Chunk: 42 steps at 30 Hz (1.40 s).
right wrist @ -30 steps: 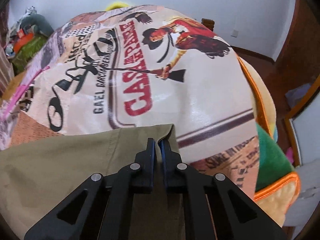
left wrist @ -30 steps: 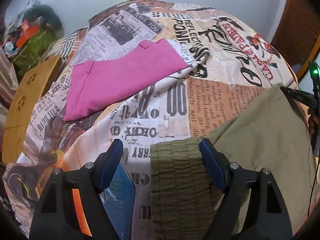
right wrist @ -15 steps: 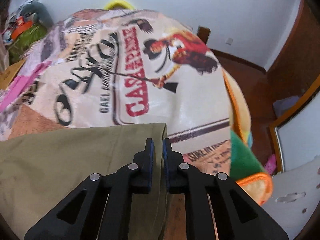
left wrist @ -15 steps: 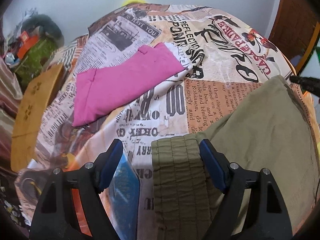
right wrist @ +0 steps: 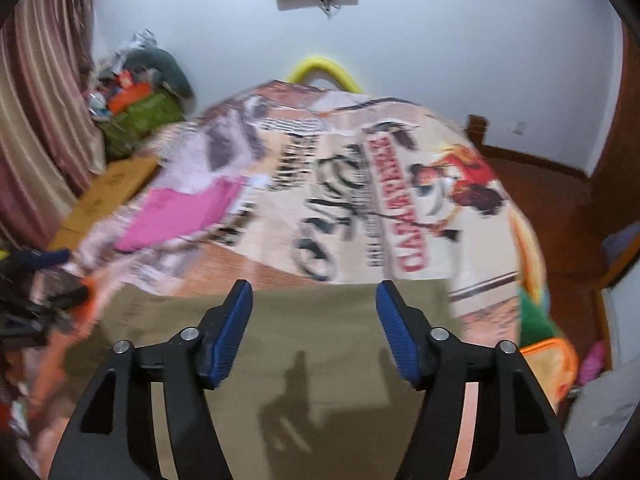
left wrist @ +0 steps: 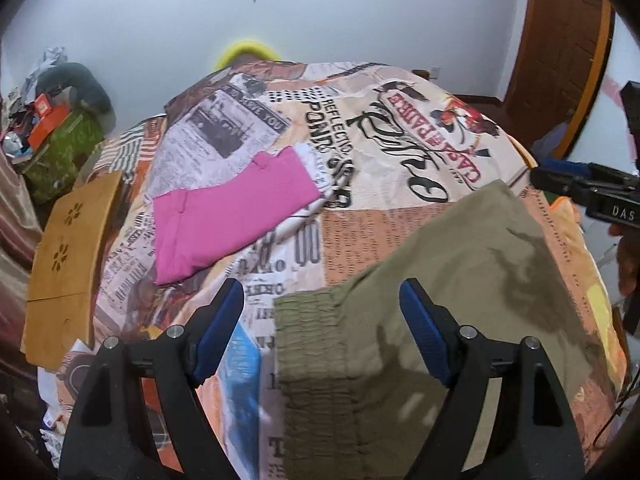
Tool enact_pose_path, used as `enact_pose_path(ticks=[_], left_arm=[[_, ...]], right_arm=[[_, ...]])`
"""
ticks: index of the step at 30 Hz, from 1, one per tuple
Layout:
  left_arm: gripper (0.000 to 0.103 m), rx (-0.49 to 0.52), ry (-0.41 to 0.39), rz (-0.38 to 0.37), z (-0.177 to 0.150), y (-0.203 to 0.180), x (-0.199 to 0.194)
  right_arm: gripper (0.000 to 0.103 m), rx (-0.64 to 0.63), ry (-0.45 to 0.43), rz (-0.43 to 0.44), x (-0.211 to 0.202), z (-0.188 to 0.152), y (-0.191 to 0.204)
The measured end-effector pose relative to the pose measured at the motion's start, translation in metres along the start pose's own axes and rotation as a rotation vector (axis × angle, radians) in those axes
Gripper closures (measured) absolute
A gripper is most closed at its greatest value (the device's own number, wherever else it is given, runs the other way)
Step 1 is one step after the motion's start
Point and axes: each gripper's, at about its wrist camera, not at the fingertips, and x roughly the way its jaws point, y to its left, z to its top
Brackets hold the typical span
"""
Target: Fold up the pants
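The left tool (left wrist: 321,307) hangs spread wide above the elastic waistband of the olive pants (left wrist: 460,280). The right tool (right wrist: 313,307) gapes wide over their opposite end. They lie flat along the bed's (left wrist: 400,128) near edge.

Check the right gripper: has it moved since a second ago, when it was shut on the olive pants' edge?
Yes. The right gripper has opened and pulled up and back: the olive pants edge and the bedspread print now sit farther ahead of its fingertips.
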Motion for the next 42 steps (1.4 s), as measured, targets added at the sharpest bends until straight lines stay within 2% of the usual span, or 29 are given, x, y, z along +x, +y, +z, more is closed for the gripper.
enact_pose_path(ticks=[3, 7, 12, 15, 19, 23, 33, 42], left_arm=[[0.023, 0.011, 0.034, -0.016, -0.006, -0.007, 0.011], [0.023, 0.013, 0.097, -0.037, -0.019, -0.012, 0.033], [0.023, 0.019, 0.178, -0.035, -0.039, -0.013, 0.061], [0.021, 0.001, 0.210, -0.039, -0.052, -0.009, 0.074], [0.020, -0.038, 0.210, -0.057, -0.058, -0.002, 0.072], [0.020, -0.085, 0.223, -0.075, -0.061, 0.005, 0.067], [0.020, -0.024, 0.189, -0.018, -0.080, -0.005, 0.028], [0.020, -0.080, 0.166, -0.026, -0.101, 0.000, 0.005]], right_arm=[[0.043, -0.007, 0.042, 0.059, 0.015, -0.005, 0.020], [0.043, -0.050, 0.130, 0.085, 0.044, -0.019, 0.042], [0.043, -0.043, 0.312, 0.112, 0.093, -0.046, 0.046], [0.043, -0.054, 0.388, 0.111, 0.109, -0.063, 0.045], [0.042, -0.128, 0.380, 0.104, 0.096, -0.076, 0.050], [0.042, -0.125, 0.403, 0.119, 0.081, -0.085, 0.047], [0.043, -0.086, 0.367, 0.077, 0.033, -0.119, 0.037], [0.042, -0.085, 0.330, 0.002, -0.001, -0.141, 0.038]])
